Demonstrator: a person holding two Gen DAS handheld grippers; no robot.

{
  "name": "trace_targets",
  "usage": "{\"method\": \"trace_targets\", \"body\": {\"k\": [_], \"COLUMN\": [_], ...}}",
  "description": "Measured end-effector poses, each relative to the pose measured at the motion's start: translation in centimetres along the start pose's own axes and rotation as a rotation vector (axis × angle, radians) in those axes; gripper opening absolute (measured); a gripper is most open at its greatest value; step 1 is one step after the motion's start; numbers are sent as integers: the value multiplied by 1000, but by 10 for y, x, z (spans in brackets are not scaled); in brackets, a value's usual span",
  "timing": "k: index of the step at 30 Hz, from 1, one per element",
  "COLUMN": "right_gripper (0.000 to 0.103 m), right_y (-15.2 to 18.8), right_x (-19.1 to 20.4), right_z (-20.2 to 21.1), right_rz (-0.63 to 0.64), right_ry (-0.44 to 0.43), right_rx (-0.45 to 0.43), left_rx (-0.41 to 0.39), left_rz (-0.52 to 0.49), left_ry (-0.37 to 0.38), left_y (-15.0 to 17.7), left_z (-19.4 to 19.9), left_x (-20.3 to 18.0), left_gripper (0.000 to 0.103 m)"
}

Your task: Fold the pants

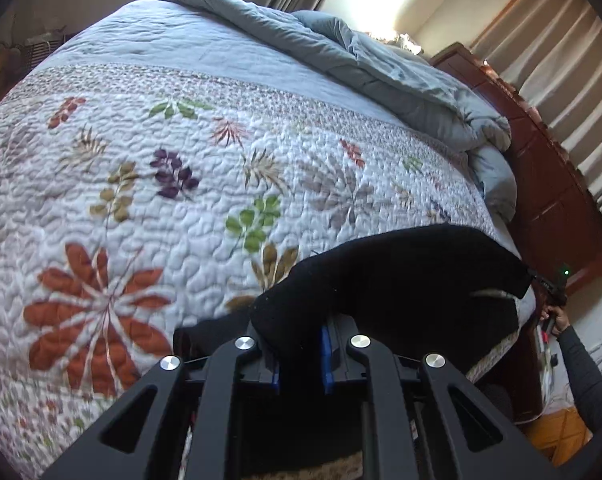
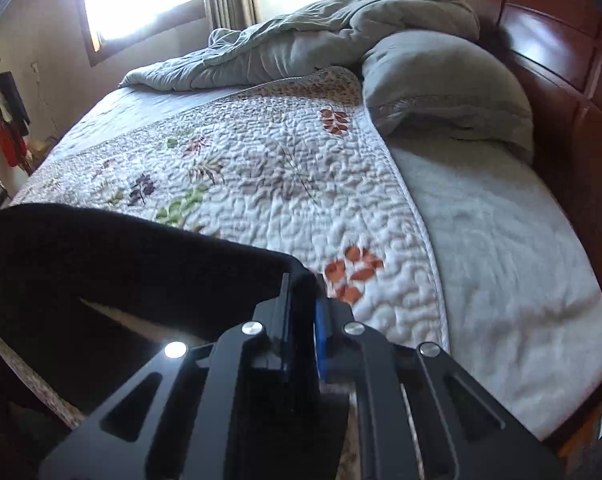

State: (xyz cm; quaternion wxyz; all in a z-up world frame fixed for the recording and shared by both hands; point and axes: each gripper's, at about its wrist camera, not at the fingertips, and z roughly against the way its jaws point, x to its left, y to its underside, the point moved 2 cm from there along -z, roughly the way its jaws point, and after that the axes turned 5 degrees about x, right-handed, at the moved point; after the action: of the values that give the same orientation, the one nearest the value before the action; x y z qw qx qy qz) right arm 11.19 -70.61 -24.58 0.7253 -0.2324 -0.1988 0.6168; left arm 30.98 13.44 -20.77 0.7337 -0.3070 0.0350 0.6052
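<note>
My left gripper (image 1: 301,354) is clamped on a bunched fold of the black pants (image 1: 401,276), the cloth pinched between its blue pads (image 1: 326,360). My right gripper (image 2: 303,332) is likewise closed on the other end of the pants (image 2: 113,264), cloth wedged between its fingers. The pants hang stretched between my two tools over the near edge of the bed, just above the floral quilt (image 1: 173,184). Seen from the left wrist, my right hand (image 1: 555,314) shows at the far end of the cloth. Farther out, a rumpled grey comforter (image 2: 325,36) and a pillow (image 2: 445,84) lie by the wooden headboard (image 2: 549,40), with curtains (image 1: 561,60) behind.
</note>
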Motion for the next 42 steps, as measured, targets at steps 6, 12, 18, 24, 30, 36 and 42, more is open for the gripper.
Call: {"method": "trace_targets", "body": {"k": [6, 12, 18, 24, 30, 36, 42], "right_gripper": [9, 43, 58, 66, 71, 12, 4], "right_y": [56, 111, 162, 188, 189, 168, 88], "right_x": [20, 21, 16, 6, -13, -18, 14], "right_z": [14, 1, 17, 42, 15, -17, 63], "right_rz": [-15, -92, -323, -735, -1137, -1215, -766], "right_ry": [122, 219, 94, -226, -534, -529, -400], "right_rx": [-44, 65, 165, 71, -20, 3, -277], "left_rx": [31, 165, 209, 68, 12, 139, 150], "left_rz": [2, 6, 86, 228, 242, 316, 416], "left_ry": [-28, -187, -317, -258, -159, -246, -258], "left_y": [51, 101, 139, 161, 145, 128, 132], "left_z": [4, -27, -22, 19, 17, -33, -39], "left_x": [8, 30, 55, 56, 28, 33, 51], "left_gripper": [18, 48, 73, 82, 93, 77, 43]}}
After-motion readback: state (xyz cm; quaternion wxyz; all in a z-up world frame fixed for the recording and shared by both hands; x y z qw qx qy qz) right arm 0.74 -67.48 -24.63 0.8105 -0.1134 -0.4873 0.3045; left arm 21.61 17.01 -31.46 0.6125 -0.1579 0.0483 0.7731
